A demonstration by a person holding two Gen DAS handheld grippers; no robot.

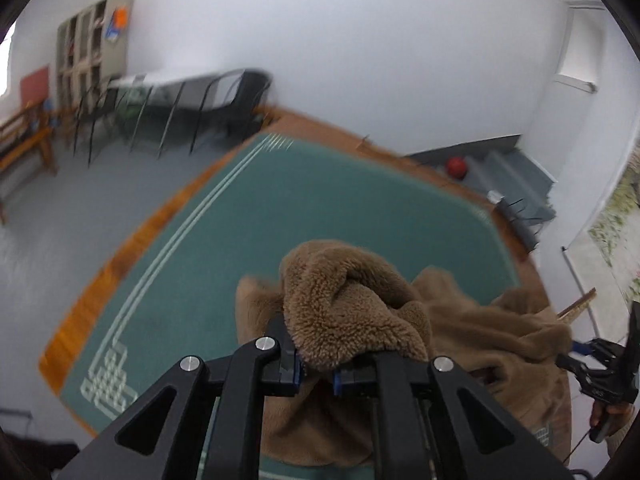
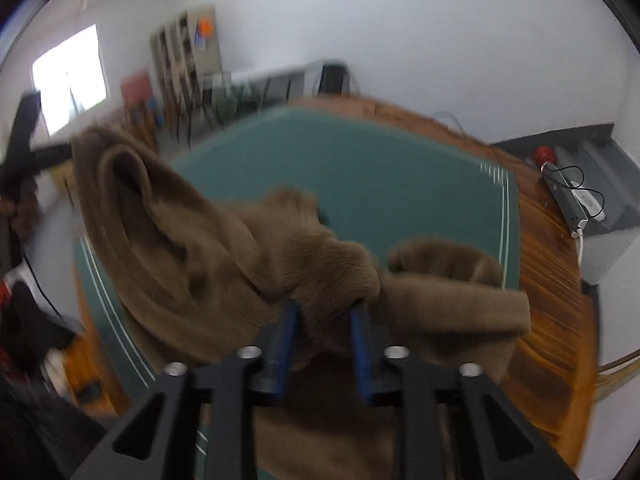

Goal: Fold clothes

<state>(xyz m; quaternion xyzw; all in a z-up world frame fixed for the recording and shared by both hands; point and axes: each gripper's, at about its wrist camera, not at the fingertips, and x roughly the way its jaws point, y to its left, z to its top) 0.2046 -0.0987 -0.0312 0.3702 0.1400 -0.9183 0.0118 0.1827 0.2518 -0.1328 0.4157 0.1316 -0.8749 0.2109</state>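
Note:
A brown fleece garment (image 1: pixel 352 304) hangs bunched over a green mat (image 1: pixel 280 208) on a wooden table (image 1: pixel 80 312). My left gripper (image 1: pixel 316 364) is shut on a thick fold of it, which spills over the fingers. In the right wrist view the garment (image 2: pixel 180 240) stretches from the left gripper (image 2: pixel 40 152) at the upper left down to my right gripper (image 2: pixel 324 316). The right gripper's blue pads (image 2: pixel 288 320) stand apart with a bunch of fleece lying between them. The right gripper (image 1: pixel 596 364), held in a hand, also shows at the left view's right edge.
The green mat (image 2: pixel 380 168) covers most of the wooden table (image 2: pixel 552 280). Black chairs and a grey table (image 1: pixel 192 96) stand at the back by a shelf unit (image 1: pixel 92 36). Grey steps with a red ball (image 1: pixel 456 166) and a power strip (image 2: pixel 576 200) lie to the right.

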